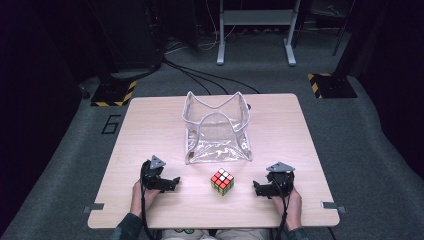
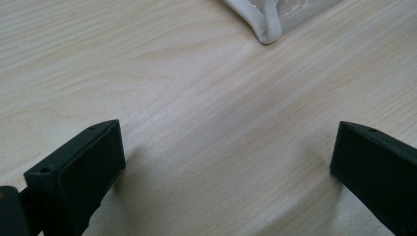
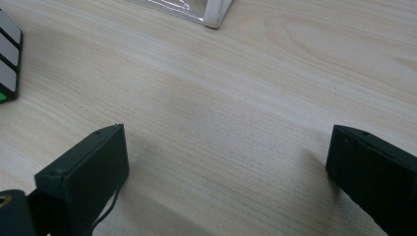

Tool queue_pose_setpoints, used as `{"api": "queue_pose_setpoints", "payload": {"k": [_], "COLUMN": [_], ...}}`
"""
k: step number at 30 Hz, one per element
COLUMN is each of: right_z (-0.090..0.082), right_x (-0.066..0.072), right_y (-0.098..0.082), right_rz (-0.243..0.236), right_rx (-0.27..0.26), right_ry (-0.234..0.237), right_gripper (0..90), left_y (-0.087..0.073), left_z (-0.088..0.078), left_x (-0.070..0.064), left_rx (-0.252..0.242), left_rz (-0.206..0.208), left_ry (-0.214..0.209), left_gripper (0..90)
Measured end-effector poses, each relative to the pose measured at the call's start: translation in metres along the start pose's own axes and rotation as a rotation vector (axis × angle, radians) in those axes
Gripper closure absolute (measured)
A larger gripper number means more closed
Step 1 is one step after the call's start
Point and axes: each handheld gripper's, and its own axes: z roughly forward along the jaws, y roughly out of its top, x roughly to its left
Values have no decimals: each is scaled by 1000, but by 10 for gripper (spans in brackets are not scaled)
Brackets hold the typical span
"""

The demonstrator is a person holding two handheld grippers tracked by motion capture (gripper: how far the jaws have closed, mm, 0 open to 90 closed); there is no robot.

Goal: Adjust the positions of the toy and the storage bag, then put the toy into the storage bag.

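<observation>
Black "6" on the grey floor

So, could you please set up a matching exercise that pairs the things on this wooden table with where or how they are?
Things:
1. multicoloured puzzle cube
2. clear plastic bag with white trim
3. left gripper
4. right gripper

Places or states:
A. standing open behind the cube
B. between the two grippers
C. open, at the cube's right
D. open, at the cube's left

Pairs: 1-B, 2-A, 3-D, 4-C

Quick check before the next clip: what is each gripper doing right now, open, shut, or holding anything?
Left gripper: open, holding nothing, resting on the pale wooden table.
Right gripper: open, holding nothing, beside the multicoloured puzzle cube.
</observation>
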Motion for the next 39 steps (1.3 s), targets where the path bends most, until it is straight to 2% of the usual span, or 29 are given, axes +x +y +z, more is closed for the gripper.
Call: {"api": "queue_pose_setpoints", "payload": {"k": [6, 17, 30, 37, 39], "right_z": [1, 1, 1, 0, -1], "right_x": [-1, -2, -1, 1, -1], "right_y": [1, 1, 1, 1, 2], "right_rz": [10, 29, 27, -3, 26], "right_rx": [1, -1, 0, -5, -6], "right_ry": [-10, -31, -30, -60, -19], "right_gripper": [15, 15, 15, 0, 0], "left_y": [1, 2, 2, 2, 2], "left_z": [1, 2, 2, 2, 2], "left_x": [1, 0, -1, -2, -1], "left_rx": [6, 2, 3, -1, 0], "left_rz": [-43, -45, -58, -59, -57], "left_ry": [39, 48, 47, 45, 43], "left_gripper": [0, 0, 0, 4, 3]}}
